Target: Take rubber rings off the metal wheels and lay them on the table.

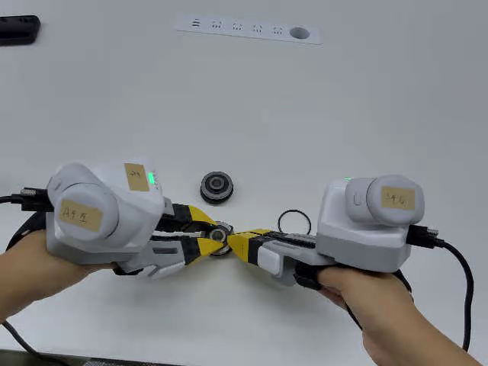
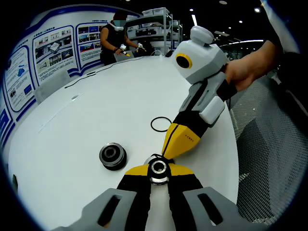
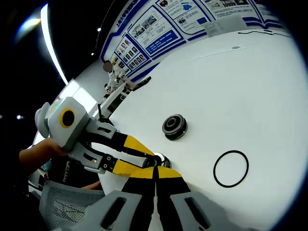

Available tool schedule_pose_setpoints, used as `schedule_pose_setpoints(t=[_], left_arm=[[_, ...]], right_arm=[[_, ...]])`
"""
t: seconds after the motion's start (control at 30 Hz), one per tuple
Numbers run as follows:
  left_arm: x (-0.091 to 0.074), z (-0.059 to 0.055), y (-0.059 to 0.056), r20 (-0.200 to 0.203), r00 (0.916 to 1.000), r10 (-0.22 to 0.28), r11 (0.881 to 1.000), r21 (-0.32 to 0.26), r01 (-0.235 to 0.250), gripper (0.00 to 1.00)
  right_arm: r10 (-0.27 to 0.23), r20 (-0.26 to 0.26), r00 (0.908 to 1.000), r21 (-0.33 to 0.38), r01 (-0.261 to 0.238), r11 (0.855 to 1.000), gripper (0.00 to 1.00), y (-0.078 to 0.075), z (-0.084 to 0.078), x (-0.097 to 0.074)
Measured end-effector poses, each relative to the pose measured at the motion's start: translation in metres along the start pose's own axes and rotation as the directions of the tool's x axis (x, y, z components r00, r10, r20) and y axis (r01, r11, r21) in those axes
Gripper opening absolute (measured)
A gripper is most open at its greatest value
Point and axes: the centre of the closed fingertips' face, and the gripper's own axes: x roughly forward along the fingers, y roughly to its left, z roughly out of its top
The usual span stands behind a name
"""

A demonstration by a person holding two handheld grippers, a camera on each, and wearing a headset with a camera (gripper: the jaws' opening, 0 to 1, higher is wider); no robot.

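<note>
A small metal wheel (image 1: 222, 236) is clamped between the yellow jaws of my left gripper (image 1: 216, 235), just above the white table. In the left gripper view the wheel (image 2: 159, 167) sits at the tips of that gripper (image 2: 158, 175). My right gripper (image 1: 235, 242) meets it from the right, jaws shut, pinching the thin black rubber ring at the wheel's rim (image 2: 156, 157). A second wheel (image 1: 216, 187) with its black ring on lies flat on the table behind. One loose rubber ring (image 1: 294, 222) lies on the table near the right gripper; the same loose rubber ring (image 3: 231, 168) lies beside the right jaws.
A white power strip (image 1: 248, 29) lies at the far side of the table, and a black object (image 1: 19, 29) at the far left corner. Cables trail from both grippers. A person (image 2: 115, 36) stands by the far end of the table.
</note>
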Motion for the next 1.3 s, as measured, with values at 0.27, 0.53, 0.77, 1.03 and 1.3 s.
schedule_pose_setpoints(t=[0.27, 0.53, 0.77, 1.03, 1.3], left_arm=[[0.000, 0.000, 0.000, 0.002, 1.0000, 0.000, 1.000, 0.000, 0.000, 0.12], [0.000, 0.000, 0.000, 0.003, 1.0000, 0.000, 1.000, -0.001, 0.000, 0.12], [0.000, 0.001, 0.000, 0.004, 1.0000, 0.002, 1.000, -0.003, -0.002, 0.12], [0.000, 0.001, 0.000, 0.006, 1.0000, 0.003, 1.000, -0.004, -0.003, 0.12], [0.000, 0.000, 0.000, 0.008, 1.0000, 0.004, 1.000, -0.004, -0.004, 0.13]], right_arm=[[-0.006, -0.002, 1.0000, -0.041, 0.006, 0.999, 0.01, 0.001, 0.000, 0.000], [-0.003, -0.005, 1.0000, -0.058, 0.002, 0.998, 0.01, 0.003, 0.001, 0.002], [0.004, -0.006, 1.0000, -0.052, -0.005, 0.999, 0.01, 0.004, 0.001, 0.003], [0.012, 0.001, 0.9999, -0.050, -0.012, 0.999, 0.01, 0.005, 0.002, 0.001], [0.042, 0.016, 0.9990, -0.046, -0.041, 0.998, 0.01, 0.012, 0.006, 0.001]])
